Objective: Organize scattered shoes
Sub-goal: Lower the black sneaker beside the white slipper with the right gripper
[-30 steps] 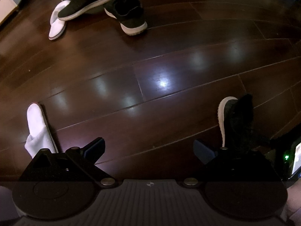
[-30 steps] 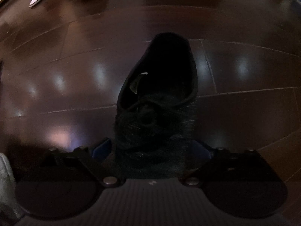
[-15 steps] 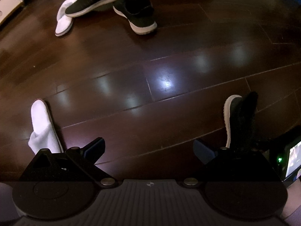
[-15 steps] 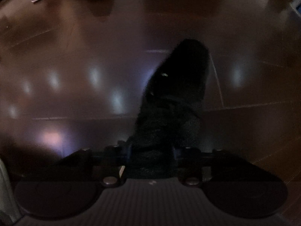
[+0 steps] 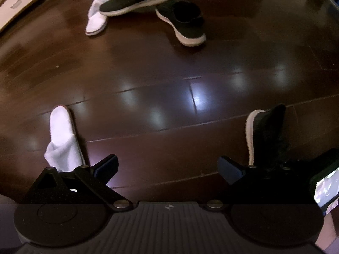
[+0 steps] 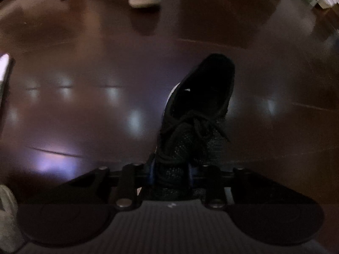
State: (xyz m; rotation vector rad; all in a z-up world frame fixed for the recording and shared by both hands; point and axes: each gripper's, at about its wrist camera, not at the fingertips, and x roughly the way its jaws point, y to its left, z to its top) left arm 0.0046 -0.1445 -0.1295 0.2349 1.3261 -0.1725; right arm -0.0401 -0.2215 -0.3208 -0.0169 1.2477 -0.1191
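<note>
Grip first: our right gripper [image 6: 170, 174] pinches the black knit lace-up sneaker with white sole [image 6: 197, 114] by its toe end, frame centre, so it can be carried. Left gripper [image 5: 167, 167] is spread wide w/ nothing between, white cloth slipper [image 5: 61, 135] at lower left, prob. next.

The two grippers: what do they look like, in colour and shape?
Both the left gripper and the right gripper have black linkage arms with silver pivot screws, blue-padded fingers, two round black discs and a grey ribbed body between them.
</note>
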